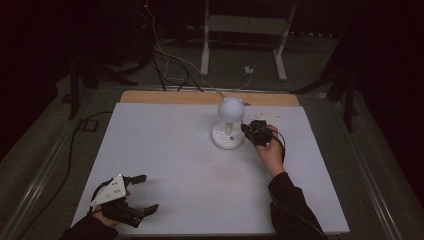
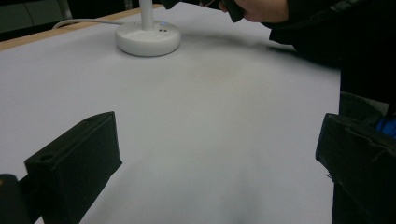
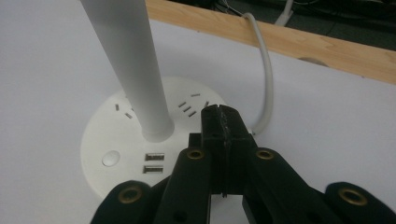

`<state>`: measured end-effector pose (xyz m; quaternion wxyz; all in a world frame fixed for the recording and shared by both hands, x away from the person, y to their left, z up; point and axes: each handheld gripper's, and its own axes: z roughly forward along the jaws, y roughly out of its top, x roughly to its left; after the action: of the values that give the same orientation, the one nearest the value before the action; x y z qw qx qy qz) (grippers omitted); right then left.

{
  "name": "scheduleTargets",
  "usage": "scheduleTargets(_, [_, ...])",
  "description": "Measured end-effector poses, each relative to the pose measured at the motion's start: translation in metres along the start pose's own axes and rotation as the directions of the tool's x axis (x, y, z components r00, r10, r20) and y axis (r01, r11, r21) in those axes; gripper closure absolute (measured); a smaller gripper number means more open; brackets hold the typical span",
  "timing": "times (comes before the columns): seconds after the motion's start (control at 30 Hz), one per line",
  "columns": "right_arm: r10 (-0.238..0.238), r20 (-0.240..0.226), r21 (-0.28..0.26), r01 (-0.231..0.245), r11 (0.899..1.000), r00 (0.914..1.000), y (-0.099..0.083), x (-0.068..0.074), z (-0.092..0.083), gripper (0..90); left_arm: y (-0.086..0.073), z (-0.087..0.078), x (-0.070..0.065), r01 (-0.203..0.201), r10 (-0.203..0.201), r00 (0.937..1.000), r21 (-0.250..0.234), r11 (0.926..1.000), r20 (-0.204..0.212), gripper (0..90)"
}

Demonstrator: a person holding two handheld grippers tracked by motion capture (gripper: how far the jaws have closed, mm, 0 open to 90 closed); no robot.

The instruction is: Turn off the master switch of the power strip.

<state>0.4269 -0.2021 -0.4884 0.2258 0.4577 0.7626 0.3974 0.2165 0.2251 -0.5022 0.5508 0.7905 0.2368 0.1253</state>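
Wide white table (image 1: 190, 165), mostly bare, with a strip of bare wood (image 1: 165, 97) along the far edge and dark floor all round. Large free stretch of white between the two hands and across the whole left half. Toward the far right, a white desk lamp (image 1: 229, 122): round head on a slim stem (image 3: 135, 70), standing on a disc base (image 3: 109, 140) well inside the far edge. White cord (image 3: 266, 79) running from the base's back over the wooden strip and off the table.

At the near left corner, left gripper (image 1: 145, 192) held just above the surface close to the front edge, jaws spread wide, nothing between them; open white table ahead, seen in the left gripper view right up to the lamp base (image 2: 147, 38).

At the lamp's right side, right gripper (image 3: 223, 116) over the rim of the base, jaws pressed together with nothing between them, tips just beside the stem and near the socket slots (image 3: 189, 107). Close by on the base: two USB ports (image 3: 154, 163) and a round button (image 3: 111, 158).
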Motion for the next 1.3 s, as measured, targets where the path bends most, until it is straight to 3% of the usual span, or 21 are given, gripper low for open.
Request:
scheduleTargets(0.4, [-0.009,0.057,-0.005,0.009,1.000,0.9983,-0.009,0.005,0.011,90.0,0.000,0.000,0.000,0.004,-0.004,1.0000,-0.001,1.0000,0.002,0.3])
scheduleTargets(0.73, [-0.026,0.047,0.031,0.024,0.999,0.9985,-0.011,0.011,0.018,90.0,0.000,0.000,0.000,0.004,-0.004,1.0000,-0.001,1.0000,0.004,0.3])
scheduleTargets(1.3, [-0.035,0.056,0.022,0.034,0.999,0.9978,-0.014,0.013,0.021,90.0,0.000,0.000,0.000,0.003,-0.003,1.0000,0.001,1.0000,0.006,0.3])
